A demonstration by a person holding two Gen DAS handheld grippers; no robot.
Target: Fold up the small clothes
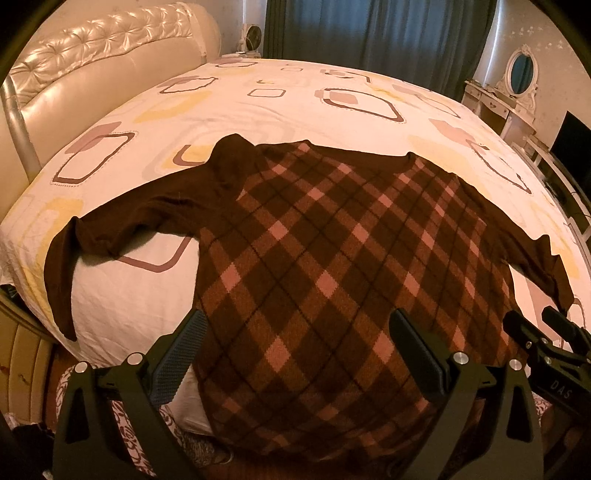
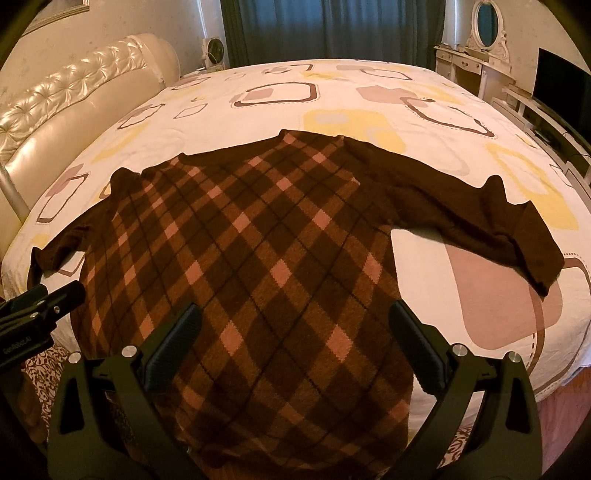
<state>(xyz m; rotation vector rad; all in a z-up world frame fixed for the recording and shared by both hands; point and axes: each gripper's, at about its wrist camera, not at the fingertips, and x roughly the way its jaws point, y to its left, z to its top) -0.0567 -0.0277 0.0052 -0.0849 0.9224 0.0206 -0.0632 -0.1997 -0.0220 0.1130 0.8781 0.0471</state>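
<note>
The sweater, brown with a pink-and-dark argyle front and plain dark brown sleeves, lies spread flat on the bed, filling the centre and lower half of both frames, its hem hanging toward the bottom edge and its neckline toward the top. In the left wrist view one sleeve runs out to the left of the frame and droops over the bed's edge at the lower left, while the other sleeve reaches the right edge. In the right wrist view that second sleeve stretches across the right of the frame and lies on the patterned sheet, its cuff at middle right. The left tongs stand wide at the bottom of their frame, the two fingers well apart over the lower part of the sweater, gripping nothing. The right tongs stand equally wide at the bottom of their frame, also over the lower body of the sweater and empty. Each view catches the other tool at its lower side edge. A tufted headboard fills the upper left, blue curtains hang at top centre, and a white dressing table with an oval mirror sits at upper right, with a dark screen beside it.
</note>
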